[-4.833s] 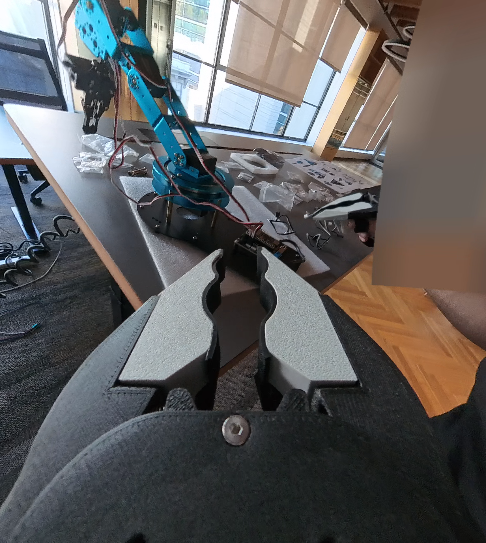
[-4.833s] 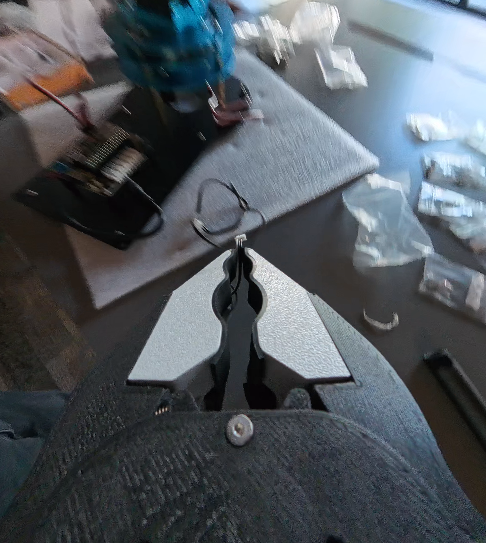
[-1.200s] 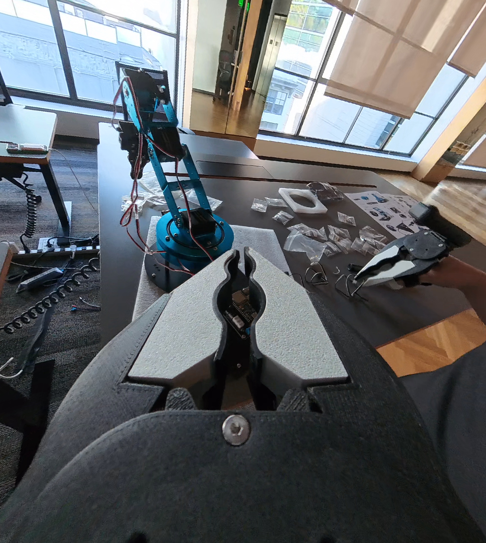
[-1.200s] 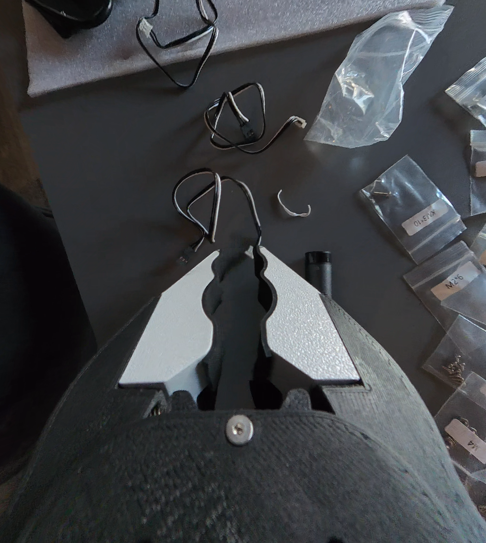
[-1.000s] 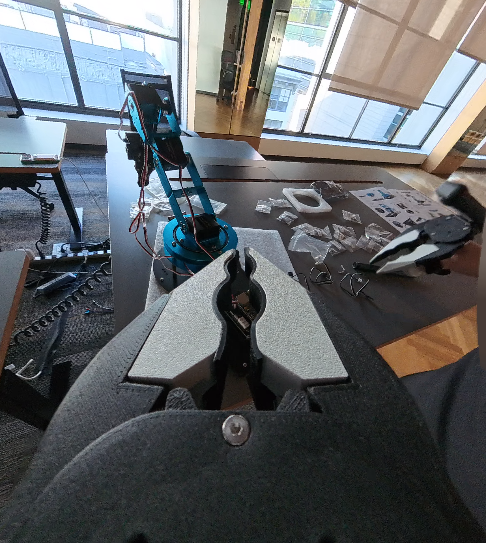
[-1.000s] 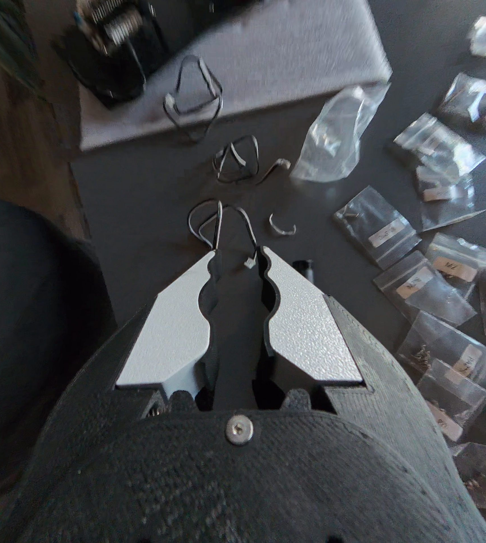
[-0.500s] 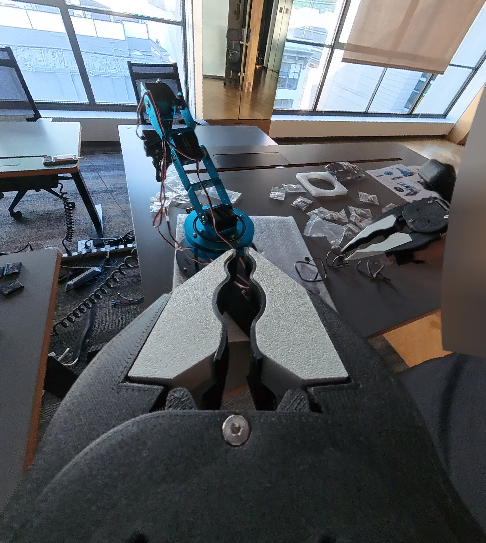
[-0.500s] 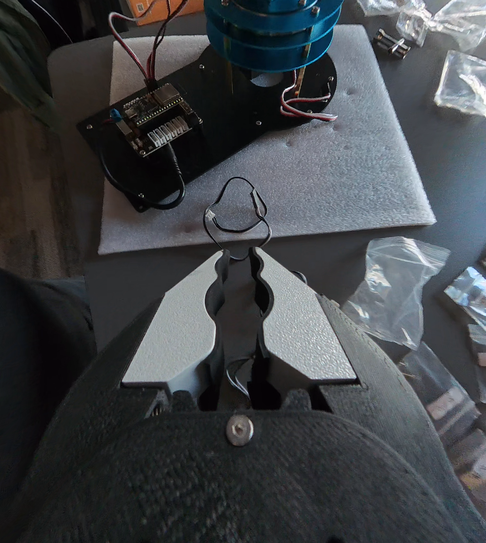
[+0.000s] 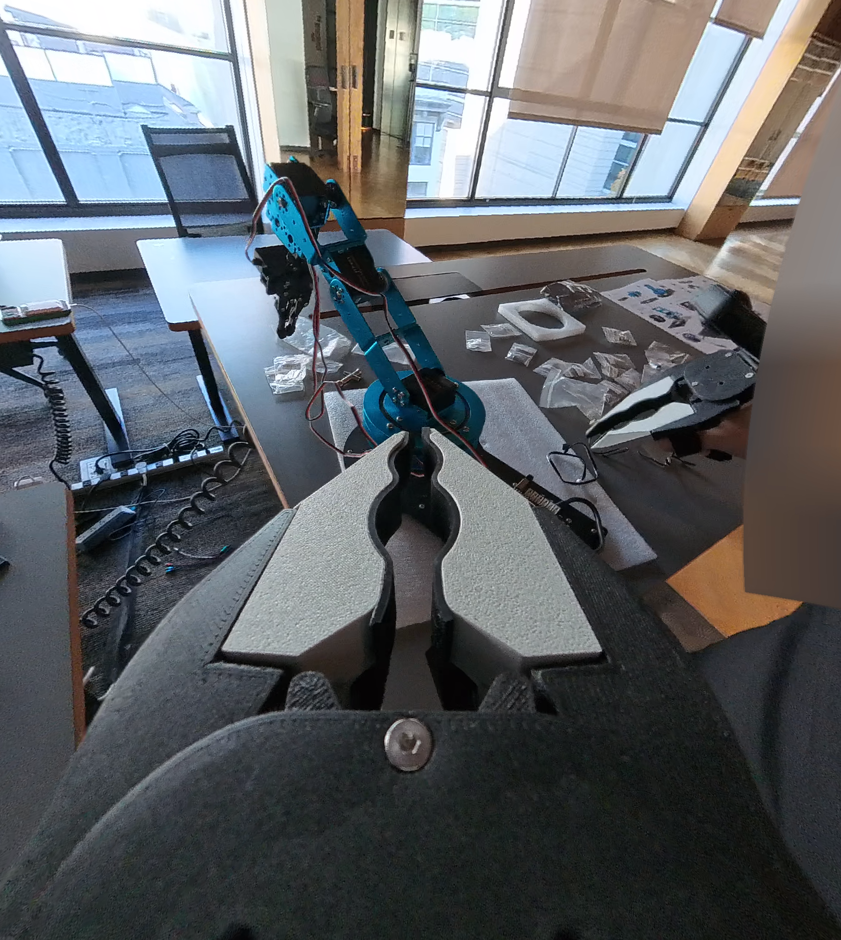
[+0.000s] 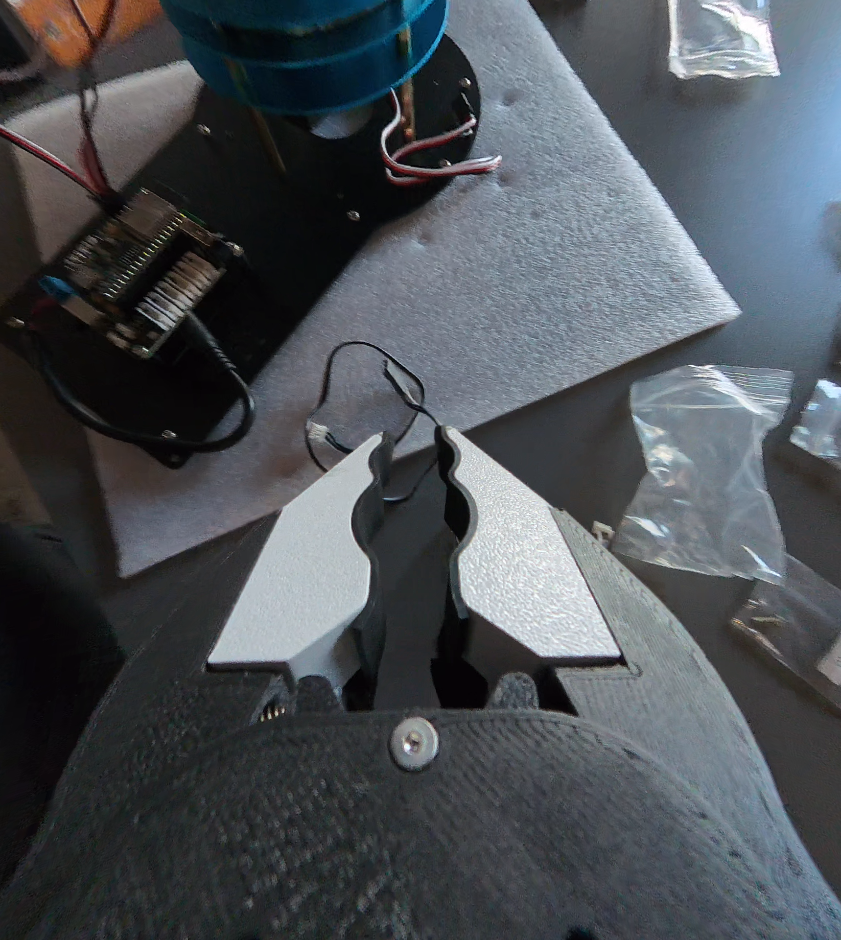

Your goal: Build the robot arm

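Fingers of my right gripper [image 10: 412,438] stand slightly parted, empty, over one looped black wire [image 10: 357,391]; my left gripper [image 9: 416,438], barely parted, holds nothing before one blue robot arm [image 9: 357,315].

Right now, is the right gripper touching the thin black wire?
Cannot tell. In the right wrist view the black wire runs between the fingertips of the open right gripper, but no contact or gap shows plainly.
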Demonstrator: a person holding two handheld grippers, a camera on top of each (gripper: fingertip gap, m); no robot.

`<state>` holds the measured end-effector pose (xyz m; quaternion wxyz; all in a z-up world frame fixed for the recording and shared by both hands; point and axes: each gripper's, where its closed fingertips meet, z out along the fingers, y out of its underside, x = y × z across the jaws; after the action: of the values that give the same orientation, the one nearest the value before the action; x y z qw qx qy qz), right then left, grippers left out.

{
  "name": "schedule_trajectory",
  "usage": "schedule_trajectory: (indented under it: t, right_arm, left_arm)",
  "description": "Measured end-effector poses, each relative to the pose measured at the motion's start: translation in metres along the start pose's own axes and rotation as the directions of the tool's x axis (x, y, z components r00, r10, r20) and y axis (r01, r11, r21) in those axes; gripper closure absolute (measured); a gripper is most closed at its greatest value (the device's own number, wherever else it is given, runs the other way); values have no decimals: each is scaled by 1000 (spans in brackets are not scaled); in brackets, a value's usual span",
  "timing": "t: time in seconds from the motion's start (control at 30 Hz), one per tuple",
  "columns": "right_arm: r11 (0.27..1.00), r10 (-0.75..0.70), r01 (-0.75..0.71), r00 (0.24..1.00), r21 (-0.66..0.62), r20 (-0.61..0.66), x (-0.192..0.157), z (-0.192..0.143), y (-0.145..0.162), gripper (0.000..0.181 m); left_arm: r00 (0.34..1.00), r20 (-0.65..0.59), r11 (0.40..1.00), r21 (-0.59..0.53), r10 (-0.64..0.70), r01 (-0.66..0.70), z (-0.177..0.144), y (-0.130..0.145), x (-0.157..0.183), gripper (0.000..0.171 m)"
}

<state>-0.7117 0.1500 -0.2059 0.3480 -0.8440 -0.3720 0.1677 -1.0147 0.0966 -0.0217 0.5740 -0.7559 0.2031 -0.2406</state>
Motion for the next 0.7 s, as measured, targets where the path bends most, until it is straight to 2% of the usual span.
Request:
schedule_trajectory:
  t: [0.07,0.2,0.33,0.5,0.63,0.7]
  right_arm:
    - [1000,-19,19,999,-16,-42,7,-3,3,164]
    - [999,32,-33,998,-16,-56,17,-12,7,165]
    - [998,52,-52,999,-18,-1,13,-7,6,165]
    - [999,-36,36,999,-34,14,8,4,0,165]
    - [998,-33,38,995,-57,94,5,17,-2,165]
    - [993,-90,99,989,-71,114,3,23,-1,164]
  left_arm:
    - [1000,-23,1000,3,-11,11,0,0,-5,171]
    - [1000,-29,1000,2,1,-1,0,-3,-12,171]
    - [999,-38,999,29,-17,18,7,-7,-15,171]
    - [997,-69,1000,12,-22,23,17,-6,-4,171]
    - [997,-77,1000,-8,-14,14,23,-4,9,171]
    - [998,-64,1000,-17,4,-5,22,-3,13,171]
